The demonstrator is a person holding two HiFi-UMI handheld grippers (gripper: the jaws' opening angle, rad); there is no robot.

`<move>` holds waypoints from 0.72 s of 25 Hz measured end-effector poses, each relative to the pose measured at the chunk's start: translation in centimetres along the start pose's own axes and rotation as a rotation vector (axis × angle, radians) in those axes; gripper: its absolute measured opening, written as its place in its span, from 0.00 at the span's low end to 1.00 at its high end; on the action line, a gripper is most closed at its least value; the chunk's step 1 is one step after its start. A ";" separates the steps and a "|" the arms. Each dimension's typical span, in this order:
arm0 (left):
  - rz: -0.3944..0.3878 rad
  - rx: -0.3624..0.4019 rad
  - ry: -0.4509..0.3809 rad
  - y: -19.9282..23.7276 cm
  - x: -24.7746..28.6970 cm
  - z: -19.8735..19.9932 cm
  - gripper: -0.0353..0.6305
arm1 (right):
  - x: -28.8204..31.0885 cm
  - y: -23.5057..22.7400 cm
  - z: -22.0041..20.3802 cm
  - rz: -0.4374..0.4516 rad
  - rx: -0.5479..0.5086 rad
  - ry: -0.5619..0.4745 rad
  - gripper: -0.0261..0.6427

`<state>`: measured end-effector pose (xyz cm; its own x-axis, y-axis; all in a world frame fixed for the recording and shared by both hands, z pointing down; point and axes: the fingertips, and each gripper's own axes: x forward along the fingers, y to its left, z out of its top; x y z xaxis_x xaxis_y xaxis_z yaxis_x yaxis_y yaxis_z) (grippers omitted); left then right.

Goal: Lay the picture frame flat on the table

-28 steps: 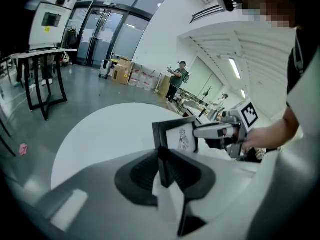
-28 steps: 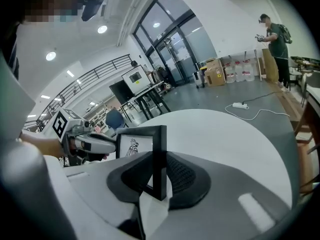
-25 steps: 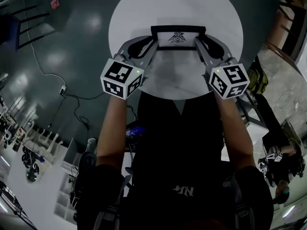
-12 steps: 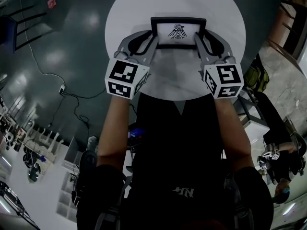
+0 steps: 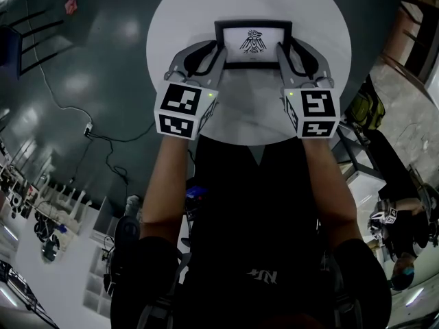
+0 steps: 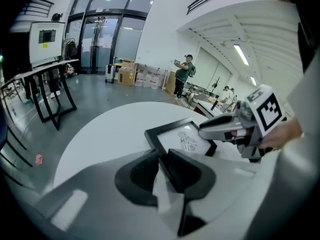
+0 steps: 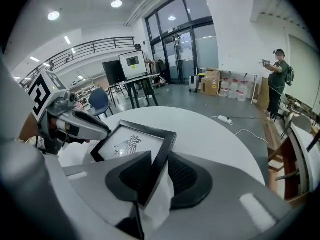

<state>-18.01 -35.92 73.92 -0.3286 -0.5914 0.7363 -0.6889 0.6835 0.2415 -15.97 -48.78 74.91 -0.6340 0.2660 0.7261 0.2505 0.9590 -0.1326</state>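
A black picture frame [image 5: 253,43] with a bird drawing leans far back, face up, low over the round white table [image 5: 199,9]. My left gripper [image 5: 215,49] grips its left side bar, the pads pressed on the bar in the left gripper view [image 6: 162,156]. My right gripper [image 5: 286,48] straddles the right side bar [image 7: 159,159]. Its jaws have just been opening. The bar rests against the left pad, and a gap shows before the right pad [image 7: 182,174]. Whether the frame's back touches the table is hidden.
The table stands on a dark glossy floor. A cable and power strip [image 5: 90,128] lie to the left. Grey furniture [image 5: 358,163] sits close on the right. A person [image 7: 276,79] stands far off by stacked boxes, and black-legged tables [image 6: 50,96] line the room.
The frame has tipped further back, showing more of its face, and moved slightly away from my body. Both grippers followed it, their marker cubes drawing closer together.
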 end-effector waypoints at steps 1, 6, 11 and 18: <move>0.007 0.001 0.002 0.0 0.1 0.0 0.15 | 0.1 0.0 0.0 -0.005 -0.004 0.004 0.20; 0.027 0.025 0.020 0.0 0.4 -0.5 0.14 | 0.4 -0.1 -0.3 -0.028 -0.032 0.021 0.19; 0.038 0.041 0.020 -0.2 0.6 -0.4 0.14 | 0.5 -0.1 -0.3 -0.044 -0.046 0.014 0.19; 0.059 0.049 0.023 -0.1 0.5 -0.4 0.14 | 0.4 -0.1 -0.1 -0.075 -0.096 0.013 0.19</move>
<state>-17.84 -36.10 74.46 -0.3555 -0.5404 0.7626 -0.6999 0.6946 0.1660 -16.13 -48.76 75.28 -0.6439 0.1922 0.7406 0.2721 0.9622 -0.0132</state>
